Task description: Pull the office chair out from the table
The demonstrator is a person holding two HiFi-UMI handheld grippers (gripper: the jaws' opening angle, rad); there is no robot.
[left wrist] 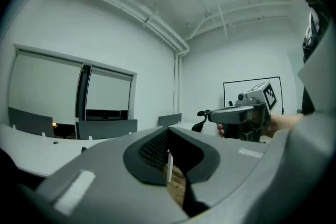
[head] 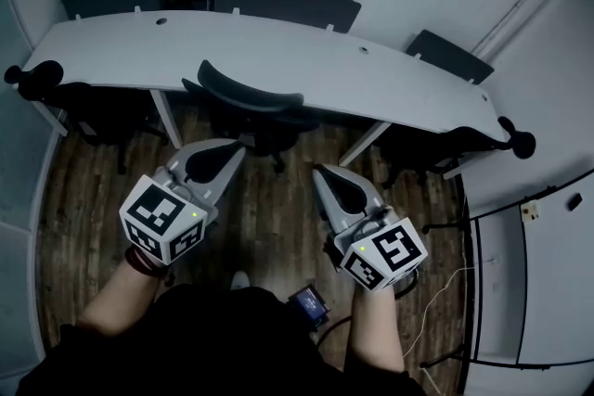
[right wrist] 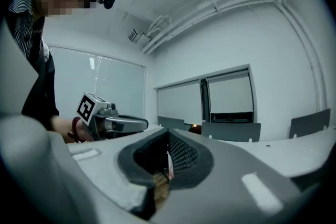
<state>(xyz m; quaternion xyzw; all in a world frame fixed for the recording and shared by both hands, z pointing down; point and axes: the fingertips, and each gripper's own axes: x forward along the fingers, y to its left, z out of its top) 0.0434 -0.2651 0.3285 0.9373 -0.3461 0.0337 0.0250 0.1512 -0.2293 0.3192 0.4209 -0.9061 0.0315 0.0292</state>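
The black office chair stands tucked under the long white table, its curved backrest facing me. Both grippers hover level over the wood floor, short of the chair and apart from it. My left gripper is shut with nothing between its jaws, and its tip is below the backrest's left part. My right gripper is also shut and empty, to the right of the chair. In the left gripper view the shut jaws point over the table, with the right gripper beside them. The right gripper view shows its shut jaws and the left gripper.
Two more black chairs sit at the table's ends, one left and one right. Grey partition panels stand behind the table. A white cabinet lines the right side, with cables on the floor near it.
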